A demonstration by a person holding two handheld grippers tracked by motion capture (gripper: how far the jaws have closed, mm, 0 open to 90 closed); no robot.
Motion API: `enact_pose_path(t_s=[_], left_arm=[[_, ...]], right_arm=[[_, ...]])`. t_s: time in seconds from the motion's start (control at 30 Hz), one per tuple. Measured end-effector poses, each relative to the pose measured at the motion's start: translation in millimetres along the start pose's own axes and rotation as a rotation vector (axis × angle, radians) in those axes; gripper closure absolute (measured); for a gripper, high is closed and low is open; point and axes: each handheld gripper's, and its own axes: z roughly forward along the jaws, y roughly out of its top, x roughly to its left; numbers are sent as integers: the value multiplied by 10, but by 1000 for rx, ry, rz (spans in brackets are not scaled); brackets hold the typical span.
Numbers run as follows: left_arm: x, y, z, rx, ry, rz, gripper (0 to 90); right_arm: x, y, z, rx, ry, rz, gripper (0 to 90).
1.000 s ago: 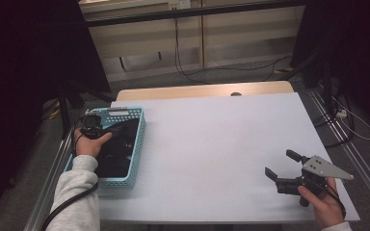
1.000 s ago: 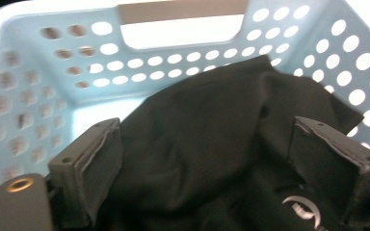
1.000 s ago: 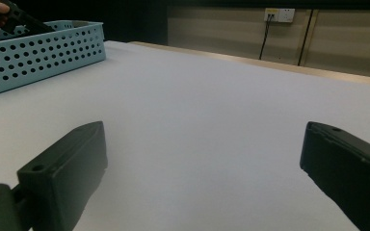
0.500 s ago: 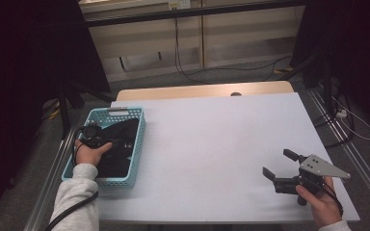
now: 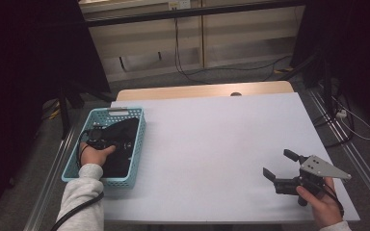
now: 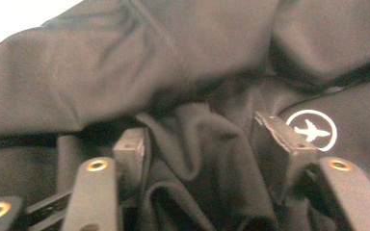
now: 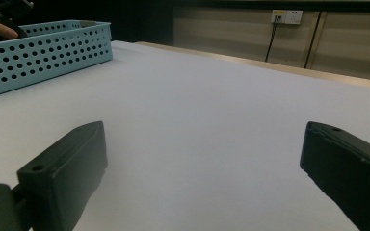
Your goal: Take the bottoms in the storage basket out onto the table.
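So the left gripper (image 6: 195,159) has its two blocky black jaws sunk into a black garment (image 6: 188,72), and they've just been closing in on a raised ridge of the fabric bunched up between them; can't really tell if the pads are actually biting it yet. The cloth looks soft and matte, all loose folds and creases, with a little white circle logo (image 6: 312,130) with a plane in it just beside one jaw. From the high view that garment (image 5: 120,139) sits piled inside a light blue plastic basket (image 5: 72,168), the kind with rows of round holes in its walls, at the left edge of the white counter (image 5: 212,144). The hand and gripper cover a good part of the pile, so its real shape is hard to make out. Way over on the other side, the right gripper (image 5: 282,166) rests low near the front right corner, jaws spread wide with just bare smooth counter between them, grey three-cornered plate on top. Its own view catches the basket wall (image 7: 43,53) far off, cut off at the left.
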Motion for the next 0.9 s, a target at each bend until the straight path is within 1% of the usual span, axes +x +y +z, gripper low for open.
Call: enact_pose_path(t_s=[0.03,0.07,0.1,0.13,0.17,0.2,0.27,0.3,0.33,0.37,0.4,0.43,0.5,0.6,0.67,0.7,0.73,0.77,0.8,0.83,0.9], left_arm=[[-5,7,2,-4,1,-2,550],[-6,9,3,-7,0,-2,550],[-9,13,15,-19,-14,-11,656],[-10,15,18,-21,-23,-14,703],[-10,15,18,-21,-23,-14,738],[-13,22,17,-16,-28,-14,738],[-12,31,25,-14,-55,-21,790],[-14,31,34,-28,-55,-43,798],[2,44,29,-25,-65,-42,804],[14,55,25,-33,-63,-49,807],[21,70,12,-36,-53,-54,810],[36,96,-10,-49,-51,-61,813],[53,169,-80,-89,-68,-75,818],[44,298,-171,-115,-86,-45,819],[8,370,-193,-142,-98,-48,818],[-9,407,-209,-145,-107,-40,819],[-43,443,-220,-156,-114,-31,819],[-77,481,-239,-155,-123,-15,818],[-122,517,-250,-172,-126,-12,819],[-154,554,-270,-176,-128,-3,819],[-200,625,-319,-202,-140,3,818]], right_arm=[[-2,0,-3,0,-1,-1,18],[-2,0,-3,0,-1,-1,18],[-2,0,-6,0,0,0,18],[-3,0,-7,1,0,-1,18],[-3,0,-7,1,0,-1,18],[-3,-1,-8,1,0,-2,18],[-6,-1,-9,0,1,0,18],[-7,-2,-8,1,-1,1,18],[-7,-1,-9,1,-1,2,18],[-6,-1,-8,-1,-2,4,18],[-6,0,-8,-1,-3,5,18],[-5,0,-8,-1,-3,4,18],[-6,0,-8,-1,-3,5,18],[-13,-1,-5,0,-4,7,18],[-14,-1,-3,0,-3,6,18],[-11,-1,-2,-1,-4,5,18],[-10,0,-1,-2,-2,3,18],[-9,0,0,-2,-2,3,18],[-11,-1,0,-1,-2,3,18],[-11,-1,0,-1,-2,3,18],[-14,-2,-4,-2,-2,8,18]])
